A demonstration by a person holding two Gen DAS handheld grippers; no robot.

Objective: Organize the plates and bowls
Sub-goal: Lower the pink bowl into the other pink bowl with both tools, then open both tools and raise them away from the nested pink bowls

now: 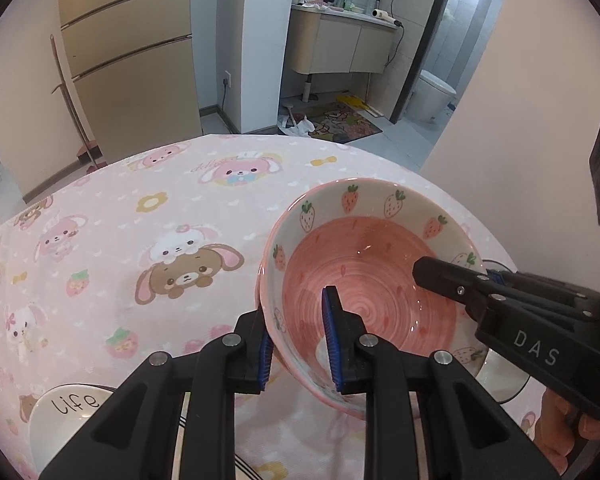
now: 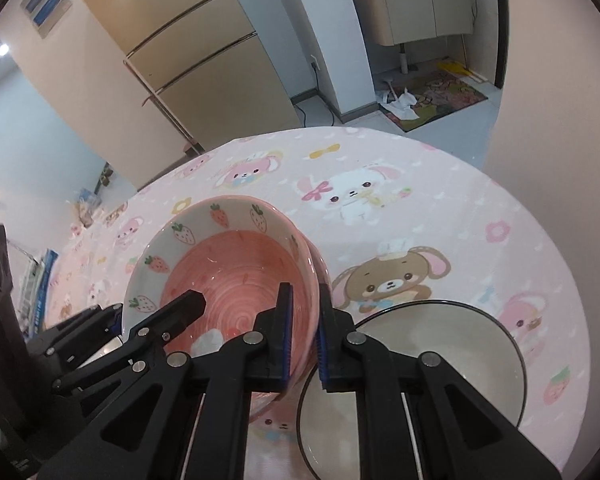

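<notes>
Glossy pink strawberry-print ceramic bowl (image 1: 364,280) tilts above the cloth-covered bench (image 1: 140,240); left hand-held gripper (image 1: 296,344) and right hand-held gripper (image 2: 304,344) each pinch opposite rims.

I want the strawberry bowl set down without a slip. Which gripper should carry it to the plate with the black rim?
Probably the right gripper. Both grippers pinch the strawberry bowl by opposite walls, but the black-rimmed plate lies right beside the right one. The left gripper sits on the bowl's far side.
</notes>
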